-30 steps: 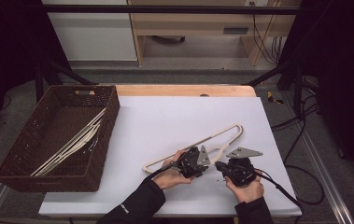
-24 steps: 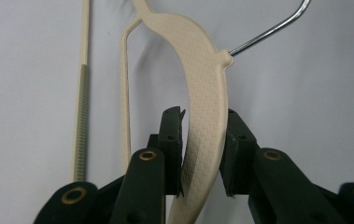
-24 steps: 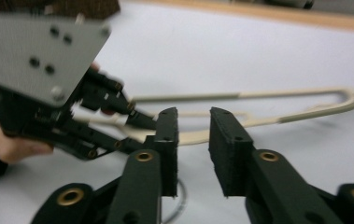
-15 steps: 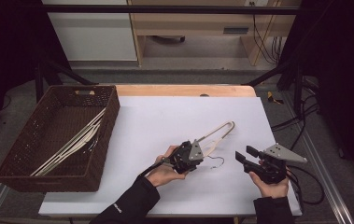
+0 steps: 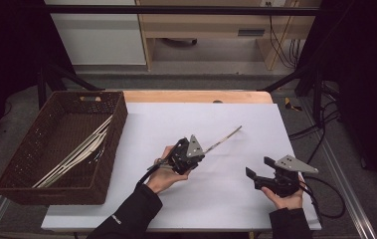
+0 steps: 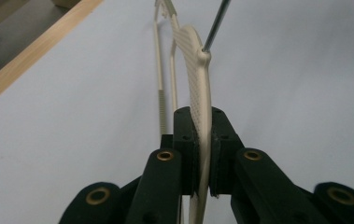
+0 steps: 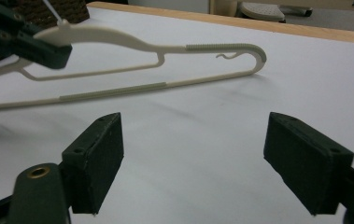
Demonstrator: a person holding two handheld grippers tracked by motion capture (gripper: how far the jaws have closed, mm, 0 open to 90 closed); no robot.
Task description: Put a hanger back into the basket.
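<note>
Left gripper view: the left gripper (image 6: 201,154) has just been closing and clamps the cream hanger (image 6: 198,79), which runs toward twelve o'clock over the white table (image 6: 305,93). At four o'clock, the right gripper (image 5: 260,172) has just been opening, nothing between its jaws.

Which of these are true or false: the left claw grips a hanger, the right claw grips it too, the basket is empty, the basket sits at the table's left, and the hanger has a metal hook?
1. The left claw grips a hanger. True: its jaws are clamped on the cream arm near the hook.
2. The right claw grips it too. False: its jaws have just been opening, with nothing between them, apart from the hanger.
3. The basket is empty. False: hangers lie in it.
4. The basket sits at the table's left. True.
5. The hanger has a metal hook. True.
</note>
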